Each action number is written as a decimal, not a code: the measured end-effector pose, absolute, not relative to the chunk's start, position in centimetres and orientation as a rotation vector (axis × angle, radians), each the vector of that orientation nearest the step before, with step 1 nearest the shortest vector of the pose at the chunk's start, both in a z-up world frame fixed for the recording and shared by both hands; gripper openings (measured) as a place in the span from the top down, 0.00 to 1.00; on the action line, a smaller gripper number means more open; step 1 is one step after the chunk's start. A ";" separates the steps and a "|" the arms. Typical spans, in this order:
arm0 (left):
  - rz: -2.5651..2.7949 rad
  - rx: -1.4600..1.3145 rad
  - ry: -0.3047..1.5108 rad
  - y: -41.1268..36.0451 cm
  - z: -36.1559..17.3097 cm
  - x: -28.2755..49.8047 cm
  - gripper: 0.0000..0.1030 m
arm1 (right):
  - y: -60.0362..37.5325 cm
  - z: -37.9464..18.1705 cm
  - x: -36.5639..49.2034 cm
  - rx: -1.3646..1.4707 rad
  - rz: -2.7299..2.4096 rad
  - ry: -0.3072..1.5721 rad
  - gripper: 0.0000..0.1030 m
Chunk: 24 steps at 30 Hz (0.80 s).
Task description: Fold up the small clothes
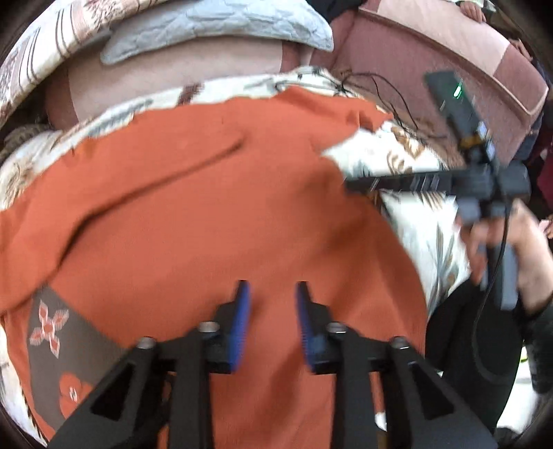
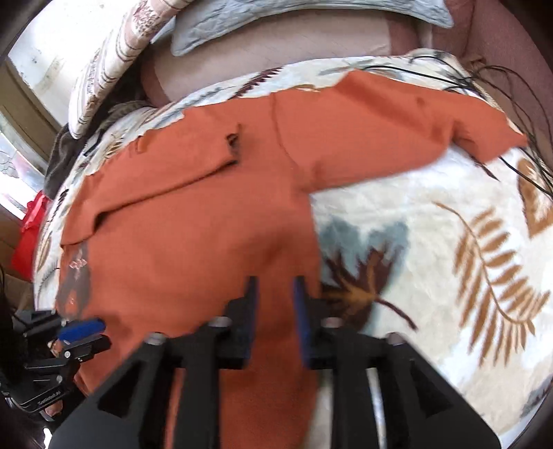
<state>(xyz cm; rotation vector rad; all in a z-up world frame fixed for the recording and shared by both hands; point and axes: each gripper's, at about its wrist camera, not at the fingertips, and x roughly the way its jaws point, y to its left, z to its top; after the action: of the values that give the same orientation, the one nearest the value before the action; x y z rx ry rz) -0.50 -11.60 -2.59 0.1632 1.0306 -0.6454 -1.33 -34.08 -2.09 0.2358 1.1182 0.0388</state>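
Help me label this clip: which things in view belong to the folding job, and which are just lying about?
Part of the job:
- orange garment, spread flat, one sleeve folded in
- left tongs, open above it
- right tongs, open at its edge
- leaf-print blanket beneath it

Lying about:
- grey quilted cushion
- black cables
- red item at blanket's side

Both views are pretty motion-smeared. The orange garment point(image 1: 214, 214) runs off the bottom edge behind the black gripper arms, so its near hem is hidden. Its patterned brown patch point(image 2: 74, 279) is too blurry to read in the right wrist view.
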 end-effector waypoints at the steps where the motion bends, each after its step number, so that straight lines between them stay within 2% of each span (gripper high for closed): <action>1: -0.645 0.168 1.025 -12.1 -2.5 -0.2 0.62 | -33.4 -2.7 -0.6 0.223 0.043 1.136 0.46; 5: -0.649 0.169 1.032 -14.7 -2.3 2.1 0.62 | -31.6 -6.3 1.8 0.167 0.093 1.292 0.42; 9: -0.647 0.180 1.009 -16.9 -1.7 4.6 0.62 | -34.9 -3.0 1.7 0.305 0.128 1.159 0.42; 13: -0.632 0.199 0.985 -19.6 -2.1 6.9 0.64 | -43.0 -0.2 2.1 0.379 -0.050 1.016 0.42; 19: -0.588 0.152 1.007 -22.1 -4.4 12.1 0.67 | -54.7 0.4 5.1 0.504 -0.333 0.898 0.42; 24: -0.535 0.149 1.045 -22.7 -7.4 15.5 0.68 | -62.4 -1.4 6.7 0.634 -0.500 0.869 0.42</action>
<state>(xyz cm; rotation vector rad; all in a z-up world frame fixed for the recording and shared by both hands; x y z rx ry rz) 15.50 -22.71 -7.36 0.1488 1.0452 -0.5352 6.73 -62.40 -1.41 0.6339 0.8693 -0.5004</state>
